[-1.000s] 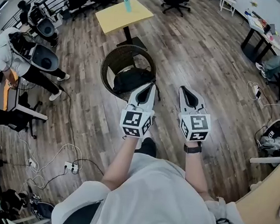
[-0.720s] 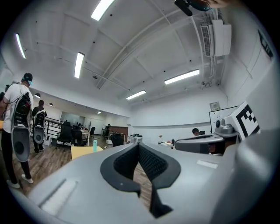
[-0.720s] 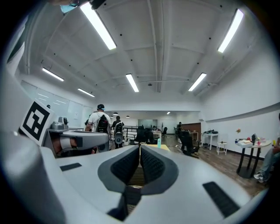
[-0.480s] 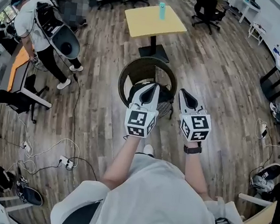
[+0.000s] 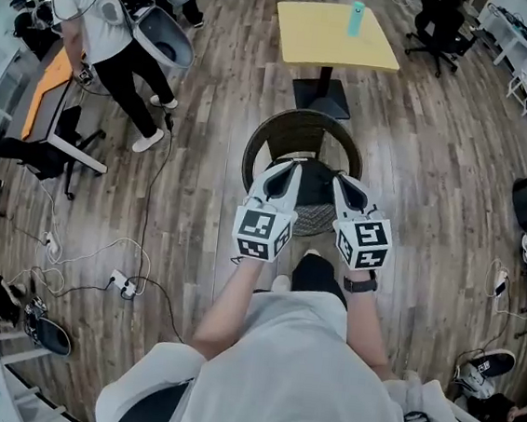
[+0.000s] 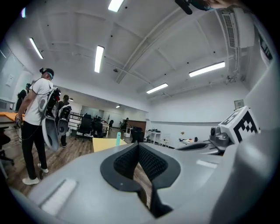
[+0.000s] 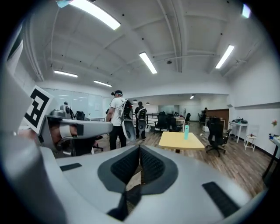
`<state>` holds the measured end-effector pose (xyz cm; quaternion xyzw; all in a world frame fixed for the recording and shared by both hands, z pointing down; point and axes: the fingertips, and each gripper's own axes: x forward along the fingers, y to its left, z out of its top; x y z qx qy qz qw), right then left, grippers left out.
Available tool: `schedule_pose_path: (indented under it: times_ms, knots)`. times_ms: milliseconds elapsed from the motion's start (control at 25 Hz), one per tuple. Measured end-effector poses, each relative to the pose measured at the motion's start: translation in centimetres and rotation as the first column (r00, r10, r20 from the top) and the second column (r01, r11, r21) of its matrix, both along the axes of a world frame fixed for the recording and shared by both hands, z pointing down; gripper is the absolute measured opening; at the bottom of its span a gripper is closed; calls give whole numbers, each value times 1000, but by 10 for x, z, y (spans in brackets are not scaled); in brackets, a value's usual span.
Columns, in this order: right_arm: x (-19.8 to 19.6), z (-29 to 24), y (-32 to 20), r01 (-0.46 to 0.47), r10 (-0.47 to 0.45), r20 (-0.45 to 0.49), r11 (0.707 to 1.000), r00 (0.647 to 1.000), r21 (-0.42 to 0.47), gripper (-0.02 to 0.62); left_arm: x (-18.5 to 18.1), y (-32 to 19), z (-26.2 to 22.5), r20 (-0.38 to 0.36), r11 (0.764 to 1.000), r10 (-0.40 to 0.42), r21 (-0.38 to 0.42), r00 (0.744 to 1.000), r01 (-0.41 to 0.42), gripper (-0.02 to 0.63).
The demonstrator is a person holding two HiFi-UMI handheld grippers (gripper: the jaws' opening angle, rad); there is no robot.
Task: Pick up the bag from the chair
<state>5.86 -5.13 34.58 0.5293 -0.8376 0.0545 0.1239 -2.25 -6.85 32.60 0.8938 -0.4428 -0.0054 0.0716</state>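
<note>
A black bag (image 5: 315, 185) lies on the seat of a round wicker chair (image 5: 301, 136) straight ahead in the head view. My left gripper (image 5: 290, 166) hovers over the chair's left side, its jaws shut with nothing between them. On the chair's right side my right gripper (image 5: 340, 179) hangs the same way, shut and empty. Both grippers cover part of the bag. The left gripper view (image 6: 138, 146) and the right gripper view (image 7: 140, 148) look level across the room, so neither shows the bag or chair.
Beyond the chair stands a yellow table (image 5: 333, 35) with a teal bottle (image 5: 356, 18). A person (image 5: 105, 29) with a large backpack stands at far left. Cables and a power strip (image 5: 117, 282) lie on the wood floor at left. Office chairs (image 5: 440, 18) are at the back.
The head view has swung so the chair now sits centred right under both grippers. It was up and to the left before. Both grippers stayed shut.
</note>
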Motion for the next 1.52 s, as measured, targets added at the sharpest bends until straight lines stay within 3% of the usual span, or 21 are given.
schedule_pose_path:
  times_ms: [400, 680, 840, 1200, 1520]
  knots:
    - [6, 72, -102, 72, -71, 10, 984, 997, -165, 11, -4, -92, 83, 104, 982, -63, -171, 993, 80, 11]
    - [18, 150, -153, 95, -94, 21, 927, 995, -363, 11, 8, -144, 142, 166, 950, -15, -304, 986, 65, 12]
    - [34, 202, -175, 100, -94, 35, 882, 995, -460, 11, 23, -166, 193, 168, 920, 34, -390, 985, 35, 12]
    - [42, 295, -209, 131, -166, -8, 808, 986, -574, 11, 8, -187, 301, 234, 839, 9, -531, 972, 120, 21]
    - [38, 372, -225, 147, -224, -39, 752, 974, -642, 12, 6, -204, 388, 294, 765, 20, -620, 956, 174, 96]
